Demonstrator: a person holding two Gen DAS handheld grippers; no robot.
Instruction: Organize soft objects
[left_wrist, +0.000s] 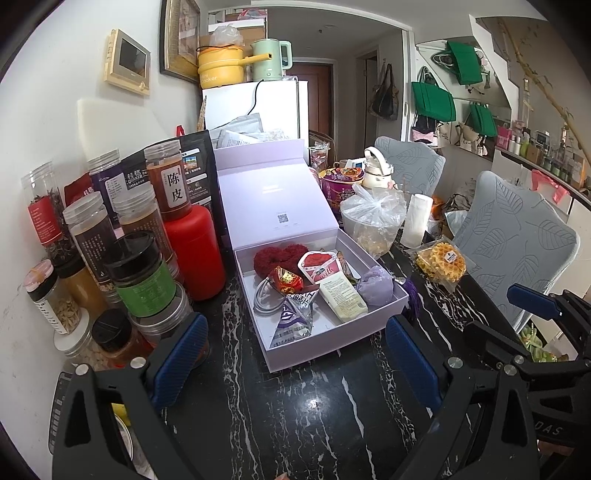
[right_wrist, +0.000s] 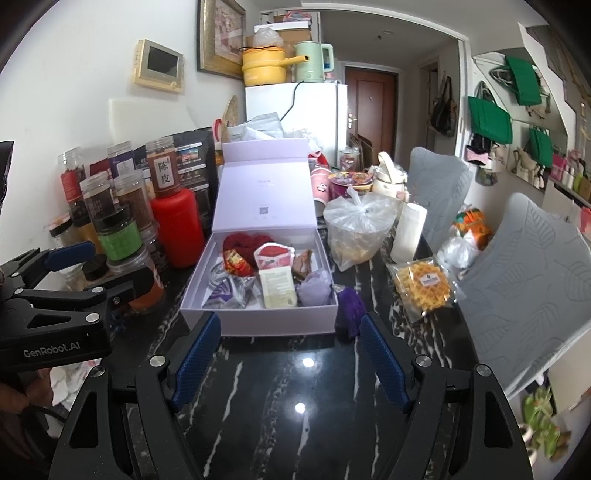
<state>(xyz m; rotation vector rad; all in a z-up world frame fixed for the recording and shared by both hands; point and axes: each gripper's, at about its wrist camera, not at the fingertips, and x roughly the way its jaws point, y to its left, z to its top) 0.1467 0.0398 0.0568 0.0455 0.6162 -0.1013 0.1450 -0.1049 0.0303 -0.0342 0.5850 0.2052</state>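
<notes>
An open lilac box (left_wrist: 325, 345) (right_wrist: 258, 323) stands on the black marble table, lid upright behind it. Inside lie a fluffy red heart (left_wrist: 271, 258) (right_wrist: 242, 242), a purple soft ball (left_wrist: 375, 286) (right_wrist: 314, 290), a red-and-white cup (left_wrist: 319, 267), a pale packet (left_wrist: 341, 299) (right_wrist: 279, 288), a foil snack bag (left_wrist: 293, 323) and a white cable (left_wrist: 264, 299). A purple tassel (right_wrist: 351, 306) lies just right of the box. My left gripper (left_wrist: 295, 358) is open and empty in front of the box. My right gripper (right_wrist: 291, 354) is open and empty, also short of the box.
Spice jars (left_wrist: 140, 273) and a red bottle (left_wrist: 195, 251) crowd the left side. A tied plastic bag (right_wrist: 358, 229), a white roll (right_wrist: 408, 230) and a wrapped waffle (right_wrist: 423, 284) sit right of the box. Grey chairs (right_wrist: 524, 291) stand along the table's right edge.
</notes>
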